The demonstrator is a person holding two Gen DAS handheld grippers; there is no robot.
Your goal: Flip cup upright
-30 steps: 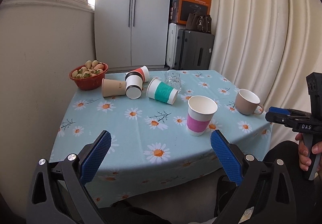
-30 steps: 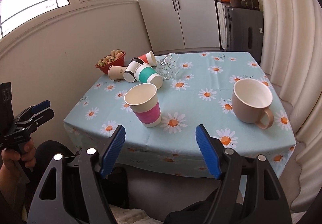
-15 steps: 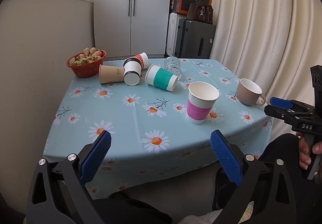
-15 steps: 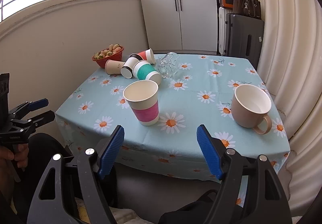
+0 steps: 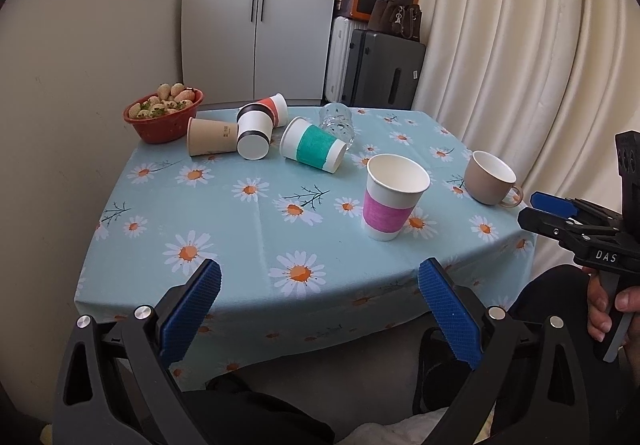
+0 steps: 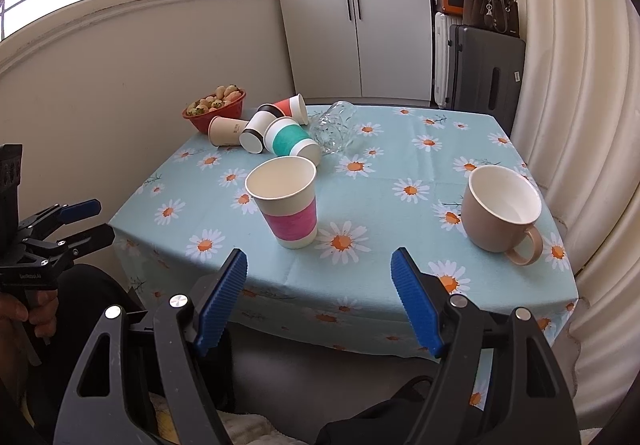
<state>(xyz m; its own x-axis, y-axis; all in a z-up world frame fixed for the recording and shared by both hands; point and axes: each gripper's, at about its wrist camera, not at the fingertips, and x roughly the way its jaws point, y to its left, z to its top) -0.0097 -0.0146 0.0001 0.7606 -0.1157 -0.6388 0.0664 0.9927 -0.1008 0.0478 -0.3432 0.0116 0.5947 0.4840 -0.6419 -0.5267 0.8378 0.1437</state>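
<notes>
Standing upright beyond spread fingers (image 6: 220,297): pink-banded cup (image 6: 289,201).

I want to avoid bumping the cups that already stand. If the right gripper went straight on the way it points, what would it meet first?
Probably the tablecloth's near edge. Beyond it the open right gripper aims between the upright pink-banded cup and the beige mug; depth is unclear.
</notes>
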